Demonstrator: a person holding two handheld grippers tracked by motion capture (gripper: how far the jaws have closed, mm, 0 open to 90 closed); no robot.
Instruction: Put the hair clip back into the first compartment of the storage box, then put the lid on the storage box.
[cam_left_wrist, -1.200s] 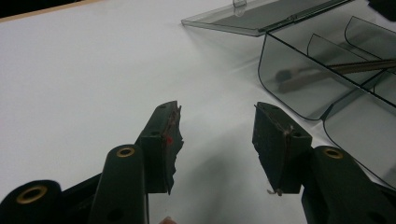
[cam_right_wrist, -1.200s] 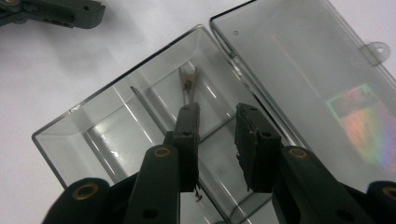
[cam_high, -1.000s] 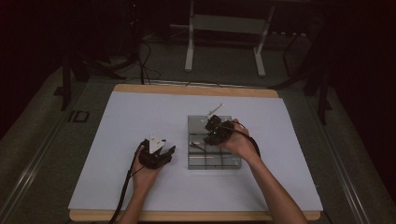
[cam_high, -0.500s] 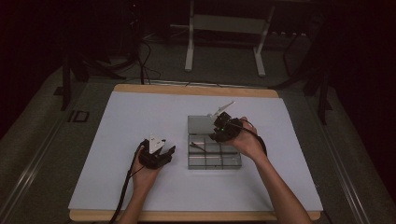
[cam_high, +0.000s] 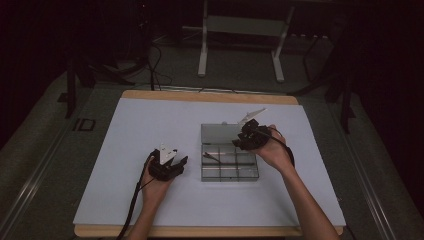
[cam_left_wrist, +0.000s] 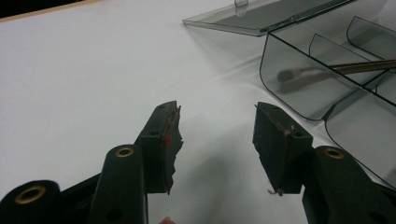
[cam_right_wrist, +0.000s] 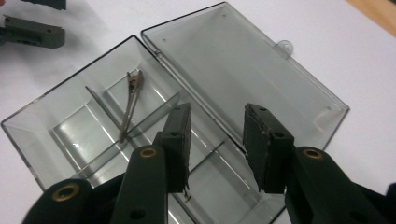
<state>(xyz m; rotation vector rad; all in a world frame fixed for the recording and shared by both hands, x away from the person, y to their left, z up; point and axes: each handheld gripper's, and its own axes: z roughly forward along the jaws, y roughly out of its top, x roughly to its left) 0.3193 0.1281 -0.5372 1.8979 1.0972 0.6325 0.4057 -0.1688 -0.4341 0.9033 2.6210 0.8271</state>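
Clear plastic box (cam_high: 229, 159) open, tweezers (cam_right_wrist: 130, 103) inside, right tongs (cam_right_wrist: 217, 140) just opening, empty, left tongs (cam_left_wrist: 217, 140) wide.

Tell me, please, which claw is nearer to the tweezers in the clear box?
The right claw: it hangs open over the clear box, just beyond the tweezers. The left claw rests on the table beside the box.

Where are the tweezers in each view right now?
High view: tweezers lie in the clear box, in its left half, mid-table.
Left gripper view: at the upper right edge, inside the box.
Right gripper view: left of centre, across a divider.
Shared landmark: the box's open lid.
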